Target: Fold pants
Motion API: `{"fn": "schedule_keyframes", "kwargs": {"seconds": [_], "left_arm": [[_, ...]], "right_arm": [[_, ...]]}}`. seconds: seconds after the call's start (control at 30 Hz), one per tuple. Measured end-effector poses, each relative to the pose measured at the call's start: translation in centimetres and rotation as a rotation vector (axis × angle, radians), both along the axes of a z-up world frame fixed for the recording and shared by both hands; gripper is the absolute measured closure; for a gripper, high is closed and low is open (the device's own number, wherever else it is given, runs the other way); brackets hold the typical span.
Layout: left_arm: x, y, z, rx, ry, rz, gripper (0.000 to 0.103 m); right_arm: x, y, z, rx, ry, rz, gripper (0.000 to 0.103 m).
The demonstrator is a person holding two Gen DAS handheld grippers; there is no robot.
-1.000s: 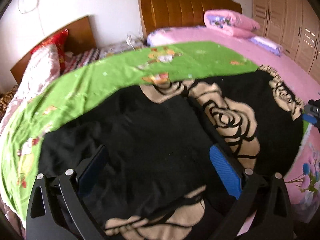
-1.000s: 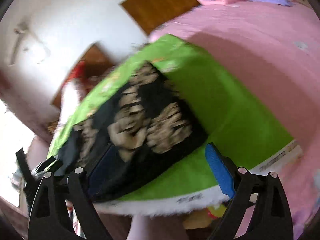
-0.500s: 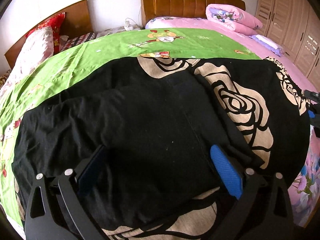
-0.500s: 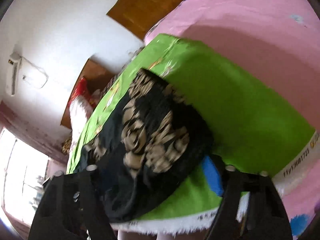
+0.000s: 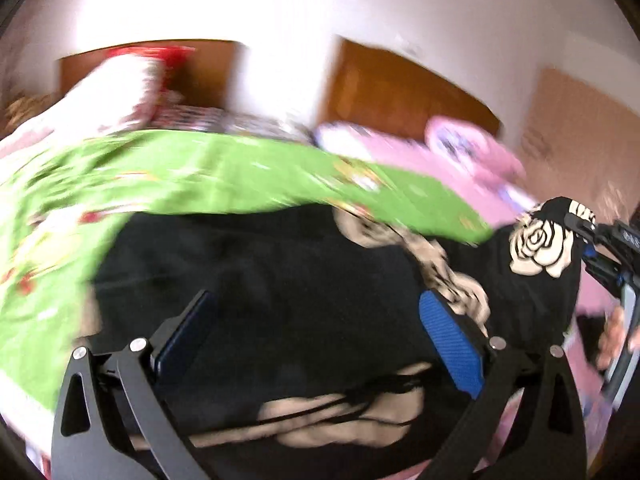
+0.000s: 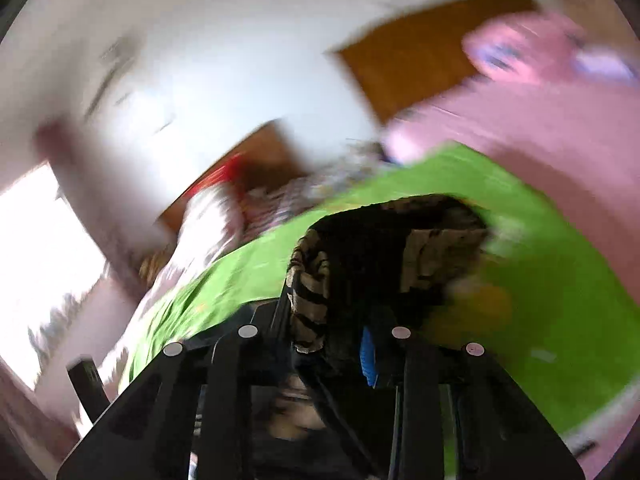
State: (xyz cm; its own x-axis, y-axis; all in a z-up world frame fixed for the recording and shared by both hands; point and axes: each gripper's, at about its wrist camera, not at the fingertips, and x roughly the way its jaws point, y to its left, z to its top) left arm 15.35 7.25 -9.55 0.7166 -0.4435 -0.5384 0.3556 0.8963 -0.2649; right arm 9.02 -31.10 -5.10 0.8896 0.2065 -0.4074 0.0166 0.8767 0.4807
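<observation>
Black rose-print pants (image 5: 280, 280), limp, bunched

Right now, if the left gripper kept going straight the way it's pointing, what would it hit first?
Most likely the black pants: the left gripper is open, its fingers spread just over that fabric on the green sheet. Motion blur leaves the depth unclear.

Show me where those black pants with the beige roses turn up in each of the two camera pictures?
Left wrist view: the pants fill the lower middle, between the open left tongs; one end is lifted at right by the right tongs.
Right wrist view: the pants bunch at lower centre, pinched in the right tongs.
Shared landmark: the green sheet under them.
</observation>
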Motion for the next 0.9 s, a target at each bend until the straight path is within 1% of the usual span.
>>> {"fn": "schedule_keyframes", "kwargs": {"seconds": [0.03,0.07,0.13,0.17,0.23,0.27,0.3,0.33,0.37,0.4,0.43,0.47,0.5,0.53,0.57,0.6,0.63,0.67,0.77,0.8,0.83,0.87,0.9], "left_arm": [[-0.3,2.2,0.3,-0.014,-0.006,0.061,0.002],[-0.4,3.4,0.5,-0.021,-0.008,0.096,0.002],[-0.9,7.2,0.9,-0.052,0.003,0.170,0.002],[-1.2,9.1,1.0,-0.070,0.008,0.205,0.002],[-1.5,12.0,0.9,-0.097,0.030,0.243,0.002],[-1.4,13.6,0.6,-0.139,0.067,0.237,0.002],[-1.3,14.6,0.3,-0.184,0.098,0.219,0.002],[-1.0,15.6,-0.1,-0.244,0.143,0.190,0.002],[-0.8,16.0,-0.2,-0.282,0.171,0.163,0.002],[-0.2,16.1,-0.6,-0.345,0.215,0.102,0.002],[0.5,15.8,-1.0,-0.414,0.266,0.029,0.002],[0.8,15.4,-1.3,-0.456,0.301,-0.013,0.002],[1.7,14.4,-1.5,-0.511,0.353,-0.076,0.002],[2.6,13.1,-1.6,-0.546,0.396,-0.137,0.002],[3.5,11.6,-1.5,-0.545,0.431,-0.184,0.002],[4.1,10.2,-1.4,-0.513,0.453,-0.205,0.002],[4.8,8.6,-1.3,-0.456,0.475,-0.220,0.002],[5.6,7.2,-1.4,-0.417,0.495,-0.231,0.002],[8.5,3.2,-2.6,-0.458,0.609,-0.357,0.002],[9.2,2.4,-2.8,-0.434,0.616,-0.350,0.002],[9.8,1.4,-3.0,-0.387,0.621,-0.336,0.002],[10.2,0.8,-3.2,-0.349,0.627,-0.331,0.005],[10.5,0.2,-3.5,-0.298,0.635,-0.318,0.008]], "right_arm": [[1.1,3.2,0.8,-0.052,-0.023,0.055,0.073],[2.6,7.6,1.4,-0.123,-0.040,0.133,0.073],[4.3,14.0,1.0,-0.245,-0.042,0.240,0.073],[5.0,18.4,-0.1,-0.327,-0.035,0.310,0.073],[5.2,23.9,-2.3,-0.430,-0.019,0.408,0.074],[5.0,26.3,-3.6,-0.479,-0.014,0.452,0.074],[4.6,28.4,-5.2,-0.527,-0.008,0.488,0.075],[4.3,29.5,-6.5,-0.559,-0.007,0.504,0.075],[3.5,30.2,-7.4,-0.593,-0.017,0.504,0.075],[2.7,30.7,-8.1,-0.648,-0.042,0.492,0.075],[2.1,30.8,-8.3,-0.682,-0.066,0.480,0.075],[1.8,30.8,-8.4,-0.705,-0.085,0.464,0.075],[1.3,30.7,-8.1,-0.740,-0.117,0.438,0.075],[0.9,30.5,-7.7,-0.762,-0.143,0.417,0.075],[0.6,30.6,-7.6,-0.771,-0.157,0.407,0.075],[0.5,30.3,-7.2,-0.777,-0.177,0.394,0.075],[0.2,30.1,-6.9,-0.778,-0.190,0.386,0.075],[0.5,30.1,-6.7,-0.778,-0.195,0.381,0.075],[0.1,30.3,-6.8,-0.808,-0.202,0.387,0.074],[0.1,30.4,-7.1,-0.811,-0.186,0.408,0.071],[0.0,30.3,-7.2,-0.808,-0.175,0.433,0.066],[-0.1,30.3,-7.3,-0.811,-0.166,0.443,0.059],[-0.4,29.8,-7.2,-0.818,-0.161,0.445,0.042]]}}
